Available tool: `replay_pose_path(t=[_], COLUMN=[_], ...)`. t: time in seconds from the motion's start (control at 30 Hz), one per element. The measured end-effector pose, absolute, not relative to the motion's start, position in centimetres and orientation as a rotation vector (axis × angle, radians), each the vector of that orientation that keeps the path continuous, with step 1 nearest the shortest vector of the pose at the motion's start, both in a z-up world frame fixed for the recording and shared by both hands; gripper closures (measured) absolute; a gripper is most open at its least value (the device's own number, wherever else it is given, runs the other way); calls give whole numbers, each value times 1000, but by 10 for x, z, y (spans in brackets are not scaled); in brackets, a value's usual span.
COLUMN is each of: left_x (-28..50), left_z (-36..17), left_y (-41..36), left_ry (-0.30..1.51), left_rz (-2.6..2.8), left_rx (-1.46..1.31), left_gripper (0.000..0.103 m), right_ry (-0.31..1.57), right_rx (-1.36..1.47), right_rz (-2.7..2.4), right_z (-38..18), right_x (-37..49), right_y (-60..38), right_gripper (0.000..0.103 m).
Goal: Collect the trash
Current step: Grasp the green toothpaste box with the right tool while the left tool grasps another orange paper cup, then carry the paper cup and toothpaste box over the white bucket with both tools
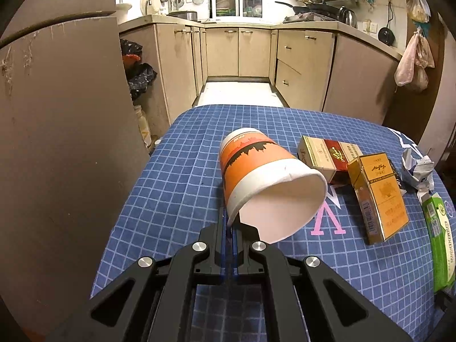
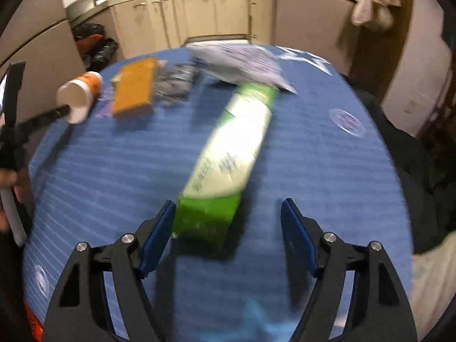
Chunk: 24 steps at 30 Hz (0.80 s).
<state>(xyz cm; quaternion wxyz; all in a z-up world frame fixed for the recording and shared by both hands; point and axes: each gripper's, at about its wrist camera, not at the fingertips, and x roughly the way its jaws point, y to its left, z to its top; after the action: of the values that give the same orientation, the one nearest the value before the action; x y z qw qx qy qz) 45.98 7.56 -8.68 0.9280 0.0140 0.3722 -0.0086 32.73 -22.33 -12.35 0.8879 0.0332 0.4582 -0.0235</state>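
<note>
My left gripper (image 1: pixel 231 222) is shut on the rim of an orange and white paper cup (image 1: pixel 265 176) and holds it tilted above the blue checked tablecloth (image 1: pixel 176 188). The cup also shows in the right wrist view (image 2: pixel 81 97), held off the table's left edge. My right gripper (image 2: pixel 226 213) is open, with its fingers on either side of the near end of a green and white packet (image 2: pixel 228 154) that lies on the cloth. The right wrist view is blurred by motion.
Two cigarette boxes, one red and cream (image 1: pixel 327 155) and one yellow (image 1: pixel 379 196), lie right of the cup. Crumpled paper (image 1: pixel 417 168) and the green packet (image 1: pixel 440 239) lie at the right edge. A brown board (image 1: pixel 62 142) stands left. Black bags (image 1: pixel 139 74) sit by the cabinets.
</note>
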Motion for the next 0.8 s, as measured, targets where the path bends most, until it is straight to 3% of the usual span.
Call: replay_pose_path(t=[0.17,0.4,0.43,0.53,0.63,0.8], left_x=[463,467,467,470,468,454], left_z=[-89,-90,-91,-92,-91,-87], left_y=[78,75,74,76,75,64], left_ry=[781,798,802,814,806,766], left_rz=[-25,-20,-20,-19,-17,21], left_rx=[20,38,39,36,40,110], left_gripper=[98,98,98,97,97,98], right_ry=[898,899,920,903,883,867], right_rx=[175,62,74,76,84,149], right_rz=[-33,-74,-69,-67,-73,-34], right_z=[-113,-122,-127,-128,-126,-125], right_x=[317,350,354,350,348,339], right_y=[-239,-222,-223,-224,-228,-234], right_gripper=[15,14,21,28,61,66])
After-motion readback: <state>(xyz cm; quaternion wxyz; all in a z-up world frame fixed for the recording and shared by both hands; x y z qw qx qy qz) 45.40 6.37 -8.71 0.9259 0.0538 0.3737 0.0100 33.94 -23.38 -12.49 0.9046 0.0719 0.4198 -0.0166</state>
